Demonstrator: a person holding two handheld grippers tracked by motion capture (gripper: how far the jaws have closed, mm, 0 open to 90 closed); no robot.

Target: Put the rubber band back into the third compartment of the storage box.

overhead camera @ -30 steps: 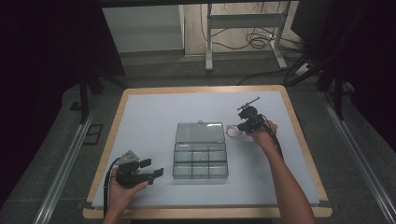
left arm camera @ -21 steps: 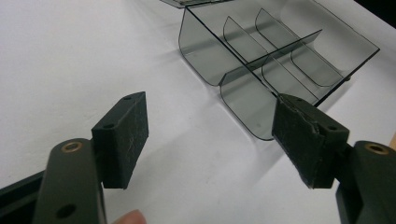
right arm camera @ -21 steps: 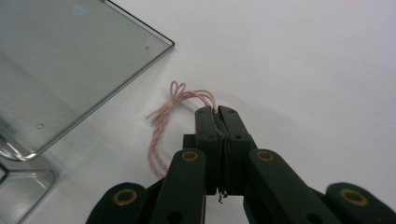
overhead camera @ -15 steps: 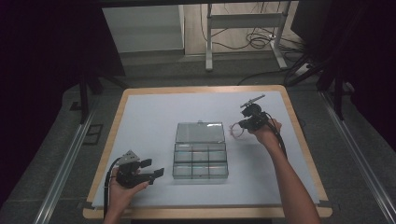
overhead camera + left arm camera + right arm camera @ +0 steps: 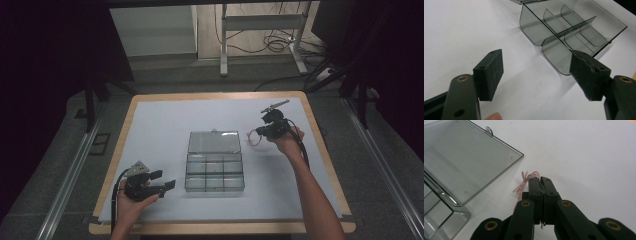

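Right gripper [image 5: 541, 179]: jaws pressed together, clamped on a pink twisted cord [image 5: 523, 184]; in the right gripper view the cord sprouts from the jaw tips at frame centre, a short frayed end pointing up and a twisted length running down the left side of the jaws. High view: the same right gripper [image 5: 259, 131] at right of centre, held in the person's right hand [image 5: 287, 142], with the cord [image 5: 253, 138] hanging as a thin loop just left of the jaws, above the white table [image 5: 160, 125] and just right of the open lid [image 5: 214, 141]. Left gripper [image 5: 537, 72]: jaws wide apart, nothing between them; in the left gripper view the two black pads frame bare white surface at lower centre. High view: left gripper [image 5: 169, 180] at lower left, in the person's left hand [image 5: 136, 200], jaws pointing right toward the clear compartment box [image 5: 214, 172], near it but apart. Box: centre of the high view, lid laid flat behind it. The left gripper view shows the box [image 5: 571, 30] at upper right with its curved smoky dividers; whether the compartments hold anything cannot be told. The right gripper view shows the lid [image 5: 466, 162] at upper left, with its small latch tab on the far edge, and a corner of the box at lower left. The high view adds the wooden table border and dark floor beyond.
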